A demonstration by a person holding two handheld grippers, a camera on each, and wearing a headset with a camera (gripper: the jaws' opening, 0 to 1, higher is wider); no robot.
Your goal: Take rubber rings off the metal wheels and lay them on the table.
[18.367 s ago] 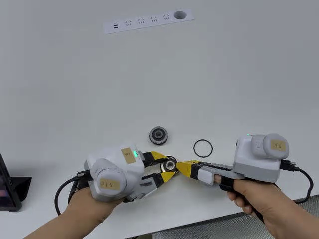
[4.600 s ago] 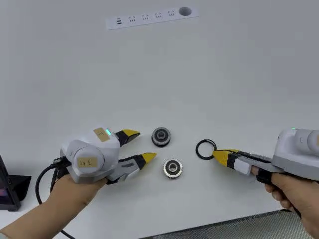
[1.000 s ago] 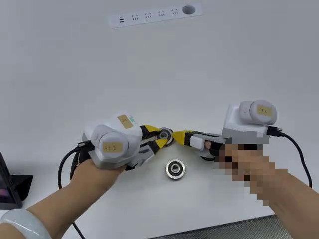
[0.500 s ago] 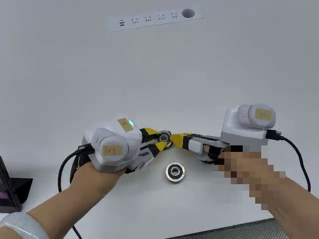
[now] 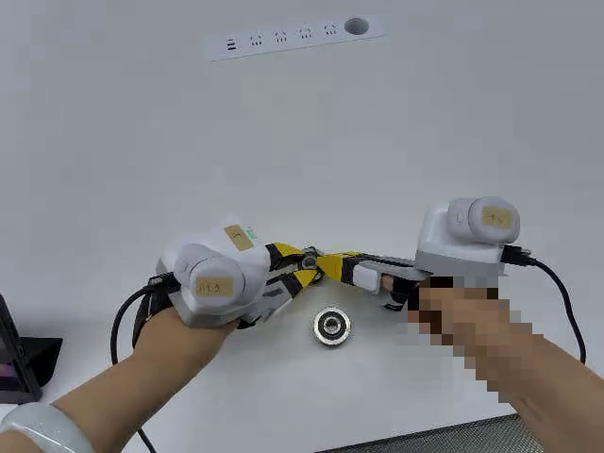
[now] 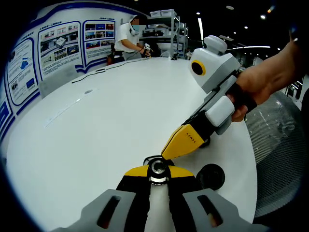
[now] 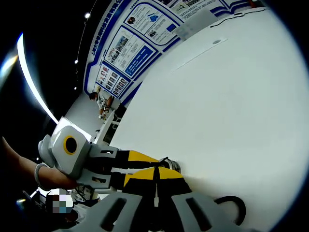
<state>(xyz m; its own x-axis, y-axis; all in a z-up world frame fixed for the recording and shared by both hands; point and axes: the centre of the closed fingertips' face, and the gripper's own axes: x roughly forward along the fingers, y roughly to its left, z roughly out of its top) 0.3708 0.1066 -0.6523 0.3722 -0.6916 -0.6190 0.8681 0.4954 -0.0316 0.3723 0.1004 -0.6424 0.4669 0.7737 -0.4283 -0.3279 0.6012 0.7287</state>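
My left gripper point(image 5: 304, 263) is shut on a metal wheel point(image 5: 310, 253) and holds it just above the white table point(image 5: 311, 151). In the left gripper view the wheel point(image 6: 158, 167) sits between the yellow fingertips. My right gripper point(image 5: 329, 264) meets it from the right, its jaws pinched on the wheel's thin black rubber ring point(image 7: 165, 159). A second wheel point(image 5: 331, 326) lies flat on the table in front of both grippers. A loose rubber ring point(image 7: 232, 205) lies on the table under the right gripper.
A white power strip point(image 5: 293, 35) lies at the far side of the table. A dark device point(image 5: 19, 363) stands at the left edge. The table's front edge point(image 5: 444, 429) runs close under the right hand. Cables trail from both grippers.
Since 4.6 s ago the left gripper has lifted the far wheel off the table. Over the last second the right gripper's tips slid a little left onto that wheel's rim.
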